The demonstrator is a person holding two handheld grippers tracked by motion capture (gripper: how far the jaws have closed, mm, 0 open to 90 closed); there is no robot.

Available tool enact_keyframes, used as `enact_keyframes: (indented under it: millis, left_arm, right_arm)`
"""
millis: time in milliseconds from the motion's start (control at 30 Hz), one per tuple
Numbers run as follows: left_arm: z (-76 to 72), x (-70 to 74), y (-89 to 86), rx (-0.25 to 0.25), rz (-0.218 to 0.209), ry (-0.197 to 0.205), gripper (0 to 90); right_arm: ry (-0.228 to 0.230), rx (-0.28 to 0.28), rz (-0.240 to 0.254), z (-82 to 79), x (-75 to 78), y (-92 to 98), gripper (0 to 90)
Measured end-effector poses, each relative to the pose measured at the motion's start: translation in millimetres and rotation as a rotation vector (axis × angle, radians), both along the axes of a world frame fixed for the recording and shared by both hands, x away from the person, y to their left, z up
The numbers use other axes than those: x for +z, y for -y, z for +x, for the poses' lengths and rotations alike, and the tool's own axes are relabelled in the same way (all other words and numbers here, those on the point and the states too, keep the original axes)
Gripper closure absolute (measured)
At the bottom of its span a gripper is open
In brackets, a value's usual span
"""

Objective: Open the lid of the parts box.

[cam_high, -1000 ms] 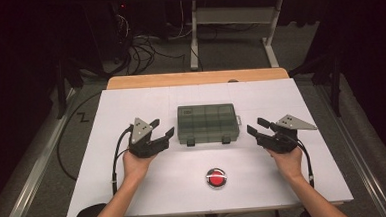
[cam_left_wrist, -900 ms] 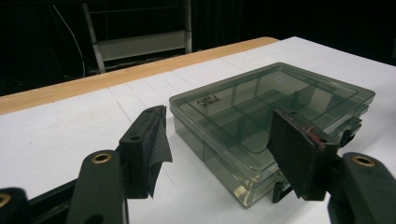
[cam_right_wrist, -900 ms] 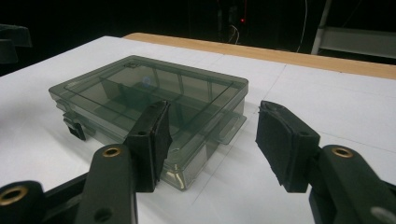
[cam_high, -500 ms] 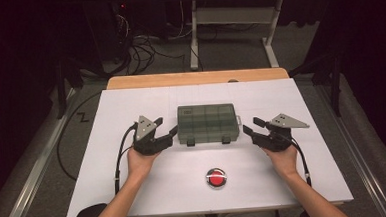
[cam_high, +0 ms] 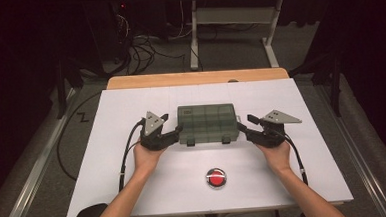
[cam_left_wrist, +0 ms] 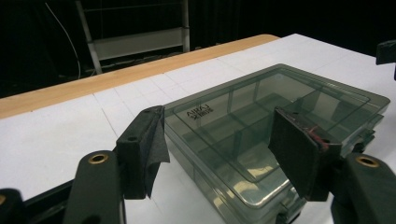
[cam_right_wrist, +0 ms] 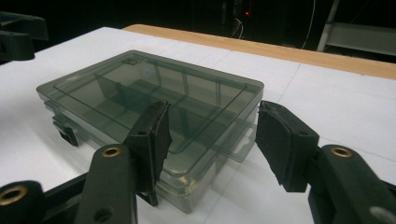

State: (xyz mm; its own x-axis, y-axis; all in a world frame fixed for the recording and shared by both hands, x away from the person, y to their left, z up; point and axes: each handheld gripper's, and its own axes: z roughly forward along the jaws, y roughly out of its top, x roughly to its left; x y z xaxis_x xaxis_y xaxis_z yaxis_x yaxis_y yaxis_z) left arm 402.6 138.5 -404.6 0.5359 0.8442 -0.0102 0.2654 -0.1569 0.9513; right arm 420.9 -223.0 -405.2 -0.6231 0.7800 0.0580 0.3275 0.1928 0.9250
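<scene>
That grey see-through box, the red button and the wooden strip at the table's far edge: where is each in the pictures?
Grey see-through box [cam_high: 206, 122]: high view, middle of its lid.
Red button [cam_high: 216, 178]: high view, centre of its red cap.
Wooden strip [cam_high: 194, 78]: high view, middle of its top face.

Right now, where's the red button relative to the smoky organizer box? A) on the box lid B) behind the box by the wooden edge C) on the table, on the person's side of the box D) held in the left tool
C: in the high view the red button sits on the white table nearer the person than the closed organizer box, apart from it.
</scene>
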Motion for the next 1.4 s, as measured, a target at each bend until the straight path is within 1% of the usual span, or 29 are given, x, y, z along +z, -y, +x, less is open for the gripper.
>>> enact_keyframes:
  millis: [100,133,233,300,367,433,533,600,633,700,733,767,833,867,967,1000,1033,1100,1133,1167,1233,1300,1333,1367,1400]
  left_arm:
    - [2.1,0.1,1.8,-0.002,0.006,-0.006,36.6]
    - [4.7,0.0,3.9,-0.001,0.0,-0.013,36.9]
    - [7.1,1.5,5.5,0.003,0.0,-0.038,37.8]
    - [8.1,3.9,5.4,0.004,0.0,-0.077,40.0]
    - [8.9,6.3,4.8,0.005,0.011,-0.102,41.1]
    - [9.0,8.0,3.7,0.005,0.009,-0.114,42.1]
    - [8.9,10.9,1.7,-0.013,0.019,-0.14,42.2]
    - [8.4,11.9,1.5,-0.017,0.026,-0.143,42.6]
    - [7.3,13.3,1.5,-0.022,0.046,-0.151,42.7]
    - [6.4,13.7,1.2,-0.023,0.068,-0.159,42.9]
    - [6.4,13.7,1.2,-0.023,0.068,-0.159,43.0]
    - [6.1,13.6,0.8,-0.021,0.076,-0.166,43.1]
    - [5.5,13.4,0.0,-0.013,0.106,-0.175,43.4]
    - [5.1,13.3,-0.2,-0.018,0.125,-0.18,47.3]
    - [3.2,13.5,-1.7,-0.055,0.152,-0.205,50.0]
    - [2.9,13.7,-2.2,-0.063,0.152,-0.214,50.6]
    - [2.8,14.4,-3.4,-0.071,0.158,-0.232,51.3]
    - [3.3,14.8,-5.3,-0.079,0.159,-0.253,52.2]
    - [3.3,14.8,-5.3,-0.079,0.159,-0.253,52.7]
    - [3.7,14.7,-6.8,-0.087,0.159,-0.27,53.2]
    - [3.6,14.7,-7.4,-0.09,0.165,-0.275,54.7]
    - [2.9,15.2,-8.7,-0.091,0.178,-0.286,55.2]
    - [2.9,15.2,-8.7,-0.091,0.178,-0.286,55.2]
    - [2.7,15.7,-9.3,-0.085,0.19,-0.296,55.2]
    - [2.7,15.7,-9.3,-0.085,0.19,-0.296,55.2]
  right_arm:
    - [-0.007,0.002,-0.007,1.2,0.0,-2.4,46.0]
    - [-0.011,0.006,-0.012,2.2,0.5,-4.5,45.8]
    - [-0.023,0.01,-0.023,3.7,1.7,-6.2,45.8]
    - [-0.035,0.013,-0.033,4.5,2.1,-6.9,45.8]
    - [-0.043,0.017,-0.049,4.7,2.4,-7.7,45.8]
    - [-0.052,0.02,-0.062,4.2,2.7,-8.3,45.8]
    - [-0.074,0.032,-0.06,4.7,2.9,-7.8,45.9]
    - [-0.095,0.038,-0.063,5.7,3.0,-6.8,45.9]
    - [-0.103,0.04,-0.066,6.2,3.0,-6.2,46.5]
    - [-0.123,0.042,-0.069,6.7,3.5,-4.7,47.5]
    - [-0.123,0.042,-0.069,6.7,3.5,-4.7,47.5]
    - [-0.138,0.043,-0.073,6.8,4.5,-2.7,48.3]
    - [-0.144,0.043,-0.076,6.9,5.1,-1.7,48.6]
    - [-0.154,0.045,-0.084,6.9,6.5,0.6,49.2]
    - [-0.161,0.052,-0.088,6.6,7.9,3.0,49.9]
    - [-0.161,0.056,-0.093,6.6,8.6,4.4,50.8]
    - [-0.175,0.066,-0.097,6.4,9.6,6.8,52.3]
    - [-0.186,0.073,-0.105,6.3,10.4,8.7,53.9]
    - [-0.189,0.077,-0.11,6.2,10.8,9.3,54.9]
    - [-0.193,0.079,-0.114,6.0,11.3,9.7,56.0]
    - [-0.195,0.082,-0.119,5.7,11.7,10.0,57.2]
    - [-0.203,0.088,-0.141,6.0,12.9,10.4,60.5]
    - [-0.203,0.088,-0.141,6.0,12.9,10.4,60.5]
    - [-0.21,0.088,-0.162,6.4,13.1,10.1,63.3]
    - [-0.215,0.091,-0.172,6.7,13.0,9.9,64.8]
